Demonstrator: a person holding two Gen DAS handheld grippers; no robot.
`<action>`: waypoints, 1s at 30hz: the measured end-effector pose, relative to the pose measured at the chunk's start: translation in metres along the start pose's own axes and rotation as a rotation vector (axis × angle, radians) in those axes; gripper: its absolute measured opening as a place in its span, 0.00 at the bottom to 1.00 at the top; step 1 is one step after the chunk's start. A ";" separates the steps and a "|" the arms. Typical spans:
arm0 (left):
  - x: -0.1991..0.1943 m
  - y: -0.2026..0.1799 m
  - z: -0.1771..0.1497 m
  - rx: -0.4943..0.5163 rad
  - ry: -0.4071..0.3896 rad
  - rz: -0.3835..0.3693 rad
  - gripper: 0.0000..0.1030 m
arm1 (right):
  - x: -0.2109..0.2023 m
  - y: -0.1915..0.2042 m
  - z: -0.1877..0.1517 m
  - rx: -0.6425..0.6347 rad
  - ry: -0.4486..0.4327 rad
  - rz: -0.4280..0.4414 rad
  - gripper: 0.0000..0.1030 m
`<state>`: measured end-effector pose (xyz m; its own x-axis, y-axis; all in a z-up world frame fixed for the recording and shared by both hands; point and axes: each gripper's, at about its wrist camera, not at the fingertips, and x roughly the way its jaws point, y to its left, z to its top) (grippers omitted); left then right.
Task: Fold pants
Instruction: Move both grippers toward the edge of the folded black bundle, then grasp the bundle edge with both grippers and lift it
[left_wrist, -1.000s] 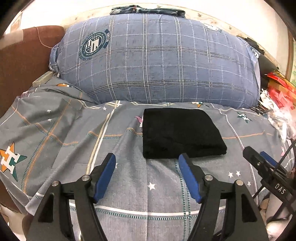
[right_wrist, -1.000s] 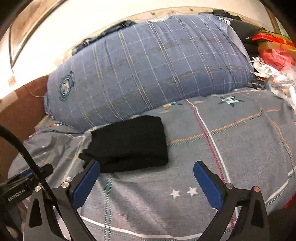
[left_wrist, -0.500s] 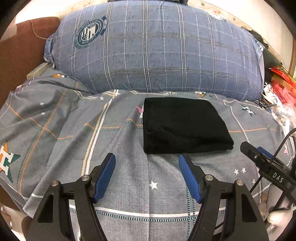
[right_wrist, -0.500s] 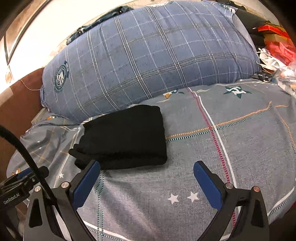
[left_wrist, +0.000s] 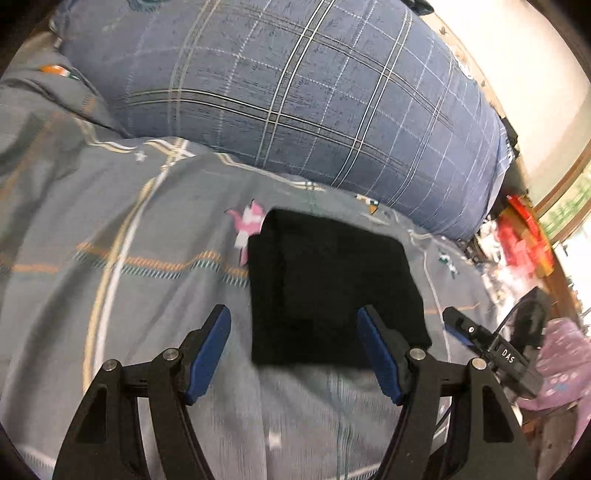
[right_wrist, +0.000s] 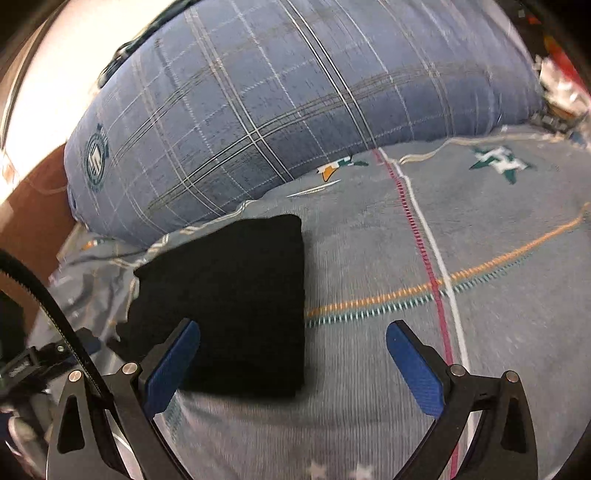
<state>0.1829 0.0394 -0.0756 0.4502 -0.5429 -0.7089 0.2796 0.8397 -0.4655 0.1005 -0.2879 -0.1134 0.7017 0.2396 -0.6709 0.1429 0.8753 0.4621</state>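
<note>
folded black pants (left_wrist: 332, 291) on grey bedsheet (left_wrist: 122, 229) — both grippers (jaws apart) above

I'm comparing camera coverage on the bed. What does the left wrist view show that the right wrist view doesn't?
Only the left wrist view shows the pink figure printed on the bedsheet and the red packages at the right edge. Only the right wrist view shows the round emblem on the plaid pillow and the green star print. Both show the folded black pants, the plaid pillow and open jaws holding nothing.
</note>
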 end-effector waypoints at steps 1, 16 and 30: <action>0.007 0.001 0.005 -0.004 0.013 -0.008 0.68 | 0.006 -0.004 0.005 0.016 0.017 0.023 1.00; 0.089 0.011 0.028 -0.106 0.165 -0.133 0.67 | 0.077 0.004 0.037 0.064 0.154 0.185 0.82; -0.007 -0.020 0.054 -0.082 0.032 -0.208 0.37 | 0.004 0.051 0.063 0.061 0.090 0.299 0.29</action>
<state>0.2198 0.0266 -0.0331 0.3627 -0.7053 -0.6092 0.2933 0.7068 -0.6437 0.1547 -0.2690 -0.0555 0.6551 0.5207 -0.5475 -0.0165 0.7343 0.6786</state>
